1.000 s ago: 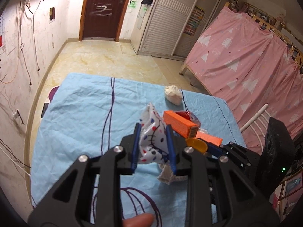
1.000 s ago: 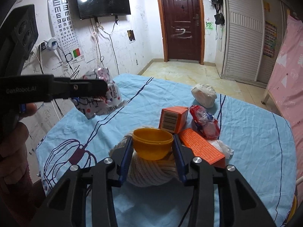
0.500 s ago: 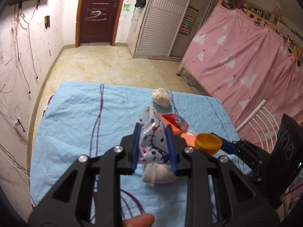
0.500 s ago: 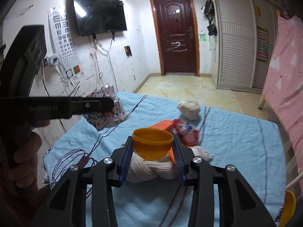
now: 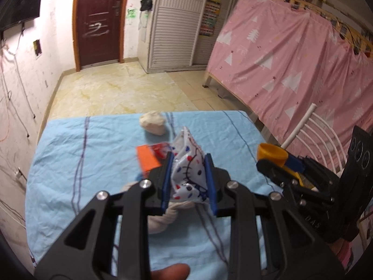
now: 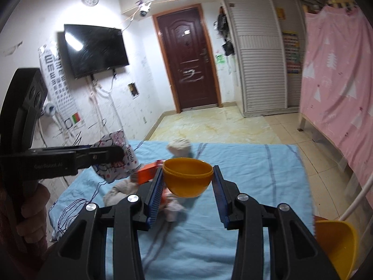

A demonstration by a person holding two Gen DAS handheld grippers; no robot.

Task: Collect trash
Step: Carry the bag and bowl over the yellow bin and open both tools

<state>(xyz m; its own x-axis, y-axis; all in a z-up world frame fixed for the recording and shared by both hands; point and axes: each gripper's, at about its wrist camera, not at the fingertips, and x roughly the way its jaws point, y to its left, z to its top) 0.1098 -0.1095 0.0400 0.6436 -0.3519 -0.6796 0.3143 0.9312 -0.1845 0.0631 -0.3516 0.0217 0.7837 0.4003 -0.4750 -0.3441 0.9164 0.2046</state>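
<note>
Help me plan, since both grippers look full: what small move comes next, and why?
Probably carry both loads off the blue-clothed table to a bin, none visible here: the left gripper clamps the cartoon wrapper and the right gripper clamps the orange cup.

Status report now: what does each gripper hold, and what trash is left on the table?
Left gripper shut on cartoon-print wrapper. Right gripper shut on orange cup. Orange box, white wad on blue cloth. Nothing blocking.
</note>
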